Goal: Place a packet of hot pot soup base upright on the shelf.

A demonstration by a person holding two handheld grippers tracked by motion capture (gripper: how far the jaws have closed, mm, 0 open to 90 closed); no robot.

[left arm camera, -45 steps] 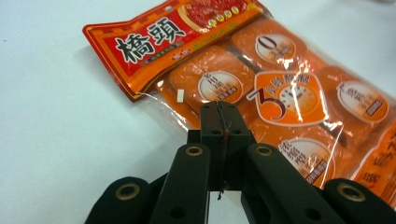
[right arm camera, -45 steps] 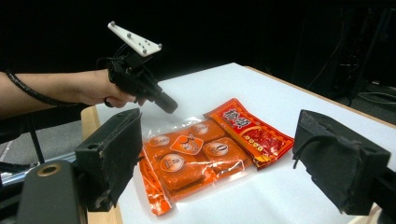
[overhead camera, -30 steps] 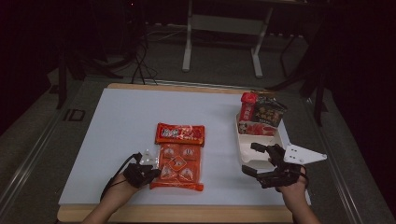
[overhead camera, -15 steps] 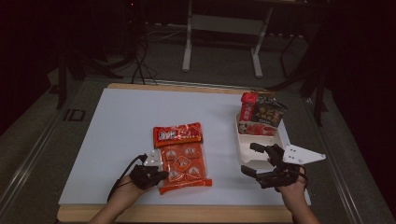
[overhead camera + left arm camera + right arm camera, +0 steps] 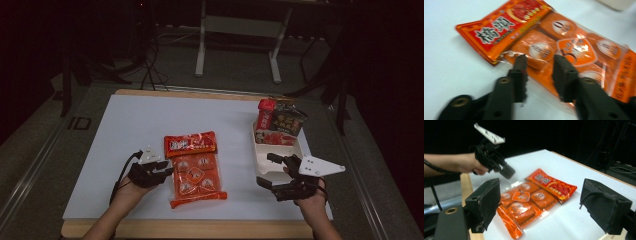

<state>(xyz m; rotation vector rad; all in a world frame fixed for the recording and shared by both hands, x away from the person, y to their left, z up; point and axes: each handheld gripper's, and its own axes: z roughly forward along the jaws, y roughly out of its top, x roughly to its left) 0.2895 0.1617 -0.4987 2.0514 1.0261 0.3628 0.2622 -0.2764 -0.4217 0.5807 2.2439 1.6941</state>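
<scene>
Your left gripper [image 5: 167, 170], lower left of the high view, has its jaws narrowly parted at the edge of the orange snack pack [image 5: 197, 177]. Your right gripper [image 5: 272, 172], lower right, is spread wide beside the white tray [image 5: 267, 150].

Packet [image 5: 196, 172] left of tray [image 5: 270, 157] (apart)
</scene>
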